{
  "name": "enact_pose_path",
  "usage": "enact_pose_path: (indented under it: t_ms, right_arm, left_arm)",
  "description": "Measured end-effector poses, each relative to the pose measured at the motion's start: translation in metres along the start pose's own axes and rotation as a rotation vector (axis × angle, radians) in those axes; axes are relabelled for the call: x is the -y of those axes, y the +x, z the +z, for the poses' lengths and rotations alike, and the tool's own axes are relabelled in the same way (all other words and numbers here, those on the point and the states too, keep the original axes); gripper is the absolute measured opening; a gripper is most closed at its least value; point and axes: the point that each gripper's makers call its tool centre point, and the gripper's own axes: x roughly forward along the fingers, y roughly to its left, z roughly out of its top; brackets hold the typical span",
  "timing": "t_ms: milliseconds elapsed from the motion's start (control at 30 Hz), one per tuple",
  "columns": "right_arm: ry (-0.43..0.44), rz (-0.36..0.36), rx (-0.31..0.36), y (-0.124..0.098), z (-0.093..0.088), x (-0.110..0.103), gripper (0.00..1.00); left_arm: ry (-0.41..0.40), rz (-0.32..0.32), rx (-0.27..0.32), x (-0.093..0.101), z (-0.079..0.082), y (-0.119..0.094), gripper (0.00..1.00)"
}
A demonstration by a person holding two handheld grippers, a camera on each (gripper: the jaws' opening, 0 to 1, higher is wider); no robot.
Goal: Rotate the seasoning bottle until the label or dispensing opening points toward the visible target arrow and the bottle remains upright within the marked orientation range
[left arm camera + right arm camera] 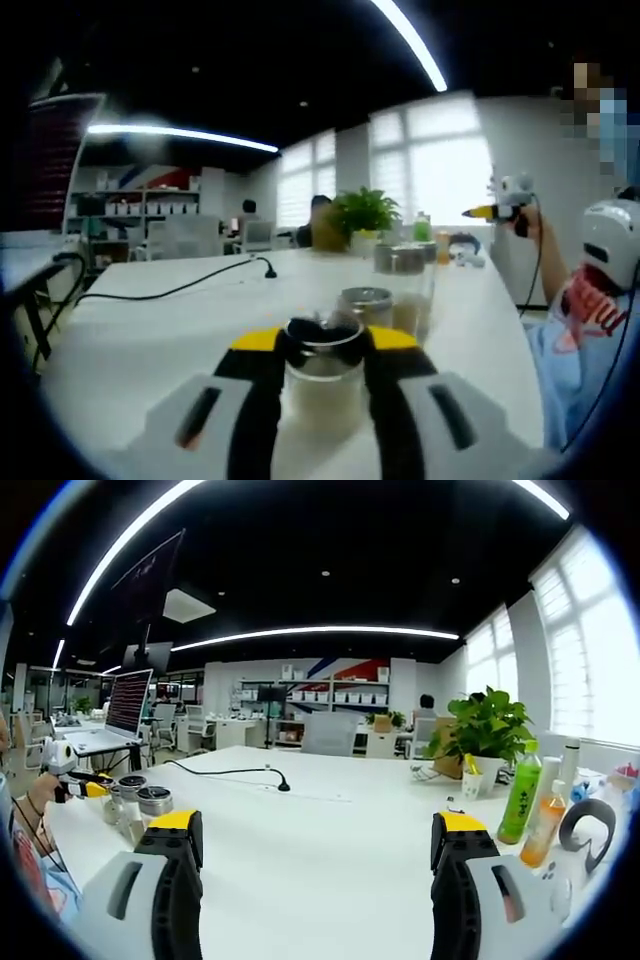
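In the left gripper view, a clear glass seasoning bottle with a dark lid stands upright on the white table. My left gripper is shut on it, one yellow-tipped jaw against each side. My right gripper is open wide above the table, with nothing between its jaws. That same gripper appears in the left gripper view, held up in a hand at the far right. In the right gripper view the held bottle's group sits at the far left, beside a hand.
Two more metal-lidded jars stand just behind the held bottle. A black cable crosses the table. A potted plant, a green bottle and an orange bottle stand at the right; a laptop at the left.
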Motion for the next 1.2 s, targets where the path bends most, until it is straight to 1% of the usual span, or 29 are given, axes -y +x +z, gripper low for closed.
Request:
enact_pose_path:
  t_ms: [100, 300, 500, 700, 767, 867, 1000, 1200]
  right_arm:
    - [-0.002, 0.011, -0.002, -0.0002, -0.0007, -0.0018, 0.98]
    - [-0.004, 0.001, 0.002, -0.001, 0.0, 0.0017, 0.98]
    - [-0.003, 0.007, 0.001, -0.0002, -0.0007, 0.0, 0.98]
    - [0.0, 0.007, -0.001, 0.0001, -0.0016, 0.0005, 0.98]
    - [-0.002, 0.007, 0.0, 0.0, -0.0009, 0.0011, 0.98]
    - [-0.004, 0.005, 0.003, -0.0001, -0.0001, 0.0022, 0.98]
    - [-0.001, 0.003, 0.001, -0.0004, -0.0008, 0.0029, 0.98]
    - [-0.008, 0.003, 0.006, -0.0021, 0.0005, 0.0019, 0.98]
  left_arm:
    - [-0.005, -0.018, 0.001, -0.0001, -0.0001, 0.0007, 0.32]
    - [-0.01, -0.059, -0.004, 0.001, -0.0004, 0.0018, 0.32]
    - [-0.012, -0.116, -0.011, 0.0013, -0.001, 0.0016, 0.32]
    - [-0.026, -0.164, 0.013, -0.0012, -0.0015, -0.0001, 0.33]
    - [-0.029, -0.165, 0.015, -0.0009, -0.0008, 0.0004, 0.33]
    - [-0.004, -0.178, 0.006, -0.0001, -0.0009, 0.0004, 0.33]
    - [0.027, -0.183, 0.01, -0.0002, -0.0014, -0.0002, 0.33]
    - [0.023, -0.188, 0.014, 0.0009, -0.001, 0.0002, 0.33]
